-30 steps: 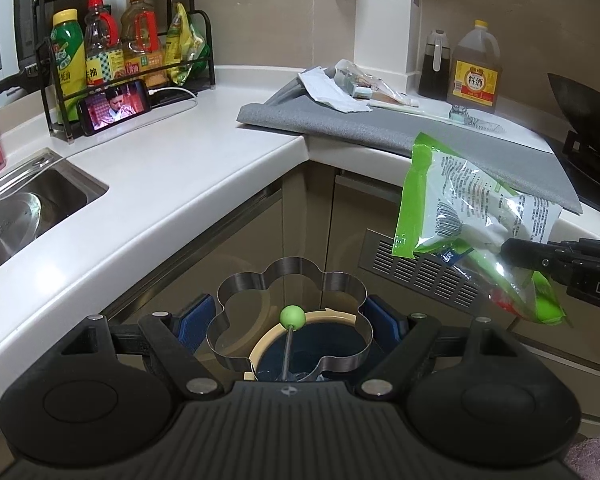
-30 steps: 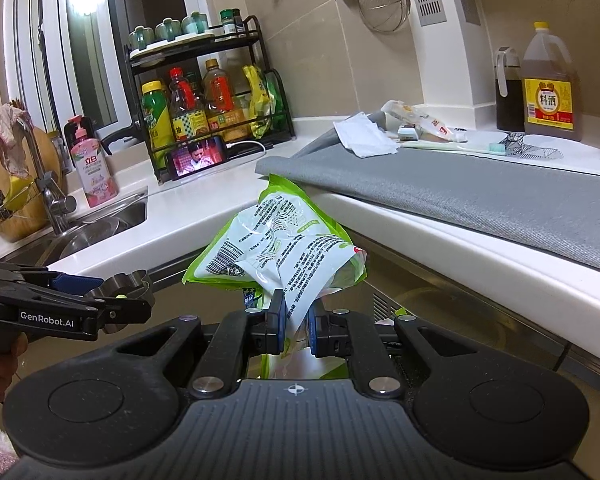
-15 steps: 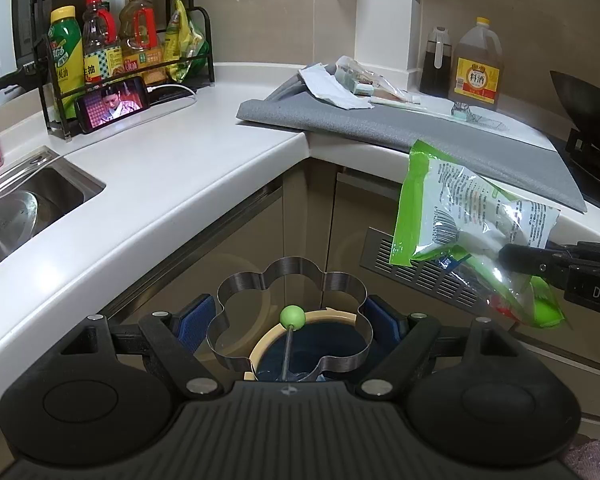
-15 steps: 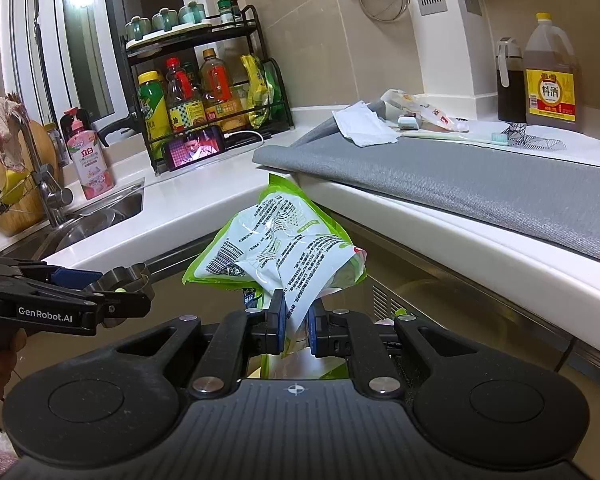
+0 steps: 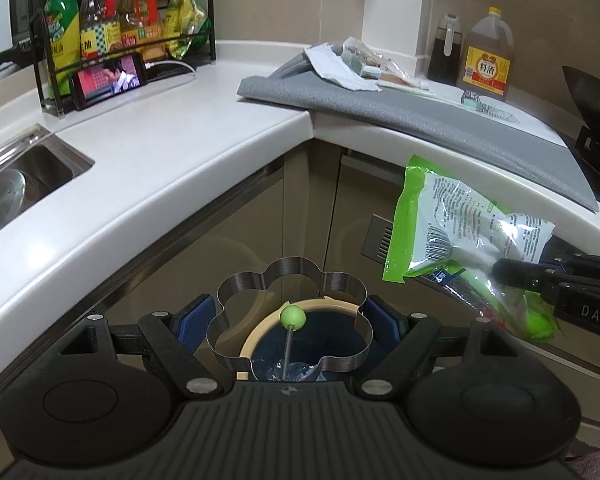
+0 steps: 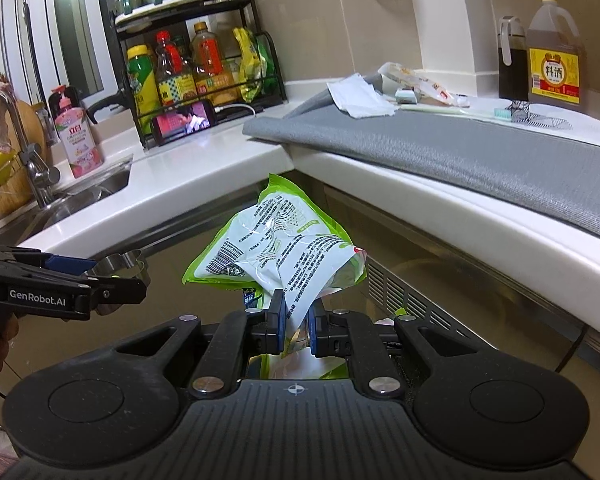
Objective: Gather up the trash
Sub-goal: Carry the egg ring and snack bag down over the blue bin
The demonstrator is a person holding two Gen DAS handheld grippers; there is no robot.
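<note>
My left gripper [image 5: 288, 316] is shut on a flower-shaped metal ring mould [image 5: 290, 280] with a green ball on a stem. It hangs over a round bin [image 5: 260, 338] with a cream rim and dark blue liner below the counter. My right gripper [image 6: 296, 320] is shut on a crumpled green and white plastic food bag [image 6: 276, 248], held in front of the cabinets. The bag also shows at the right of the left wrist view [image 5: 460, 220], and the left gripper at the left of the right wrist view [image 6: 112, 284].
A white L-shaped counter [image 5: 160, 152] carries a grey mat [image 5: 440, 120] with paper and wrappers [image 5: 340, 68]. A bottle rack [image 5: 120, 32], a phone [image 5: 108, 80], a sink [image 5: 16, 184], and a cooking wine jug [image 5: 488, 60] stand around.
Both grippers have dropped lower in front of the cabinets. The bag now hangs below the counter edge. Both grips are unchanged.
</note>
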